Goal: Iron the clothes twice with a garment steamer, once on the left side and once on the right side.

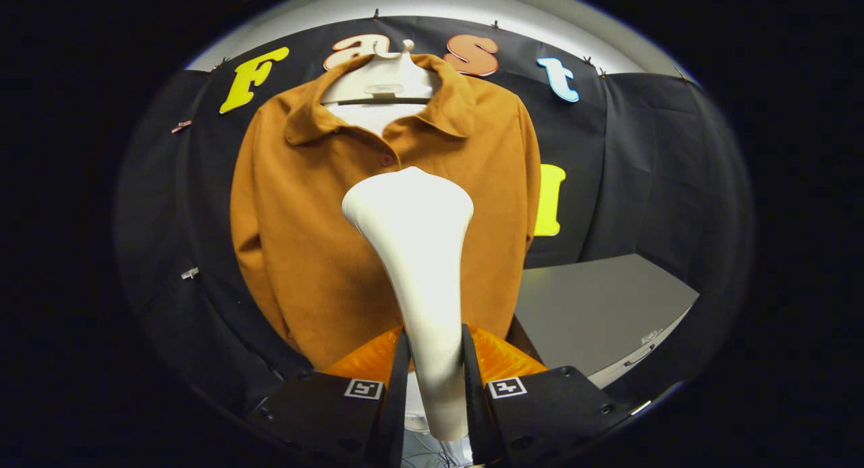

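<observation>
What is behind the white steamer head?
Behind the steamer, held by the gripper, hangs the orange shirt; its head covers the shirt's middle front below the collar.

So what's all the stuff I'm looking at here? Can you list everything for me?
Shirt: one, orange-brown, collared with buttons, hanging on the booth wall beyond the fingers.
Hanger: one, white, inside the shirt's collar, its hook at the top.
Steamer: one, white, handle between the fingers, wide head up in front of the shirt's chest.
Table: one, grey, beside the shirt's lower hem.
Booth wall: black cloth behind the shirt.
Clips: a few small ones, pinned on the cloth.
Gripper: one, both fingers pressed on the steamer's handle.
</observation>
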Available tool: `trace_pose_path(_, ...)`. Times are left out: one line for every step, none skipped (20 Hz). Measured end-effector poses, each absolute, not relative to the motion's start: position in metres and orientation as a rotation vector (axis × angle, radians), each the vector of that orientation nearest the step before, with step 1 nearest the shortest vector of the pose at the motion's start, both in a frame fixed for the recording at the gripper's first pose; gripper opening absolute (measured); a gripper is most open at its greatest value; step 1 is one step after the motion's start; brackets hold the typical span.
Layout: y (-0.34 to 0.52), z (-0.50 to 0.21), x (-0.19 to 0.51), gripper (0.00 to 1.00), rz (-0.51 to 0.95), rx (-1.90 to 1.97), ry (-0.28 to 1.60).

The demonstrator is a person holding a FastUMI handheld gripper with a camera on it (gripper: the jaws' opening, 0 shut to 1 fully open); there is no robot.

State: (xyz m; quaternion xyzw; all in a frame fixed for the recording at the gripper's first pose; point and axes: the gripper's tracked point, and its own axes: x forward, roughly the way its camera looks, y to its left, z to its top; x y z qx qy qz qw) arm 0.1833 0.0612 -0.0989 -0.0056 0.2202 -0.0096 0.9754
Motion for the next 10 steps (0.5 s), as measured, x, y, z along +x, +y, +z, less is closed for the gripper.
trace_pose_path(0.073,-0.093,0.187,0.42,-0.003,-0.015,0.434)
trace_pose_path(0.083,-0.089,0.19,0.42,0.011,-0.019,0.427)
trace_pose_path(0.095,-0.087,0.191,0.42,0.02,-0.021,0.421)
trace_pose_path(0.104,-0.085,0.192,0.42,0.026,-0.022,0.417)
trace_pose_path(0.113,-0.085,0.194,0.41,0.032,-0.023,0.414)
trace_pose_path(0.12,-0.086,0.196,0.42,0.038,-0.024,0.414)
trace_pose_path(0.127,-0.087,0.198,0.42,0.043,-0.028,0.415)
trace_pose_path(0.133,-0.088,0.199,0.42,0.045,-0.032,0.416)
trace_pose_path(0.137,-0.089,0.201,0.42,0.047,-0.038,0.416)
trace_pose_path(0.14,-0.091,0.202,0.42,0.046,-0.045,0.418)
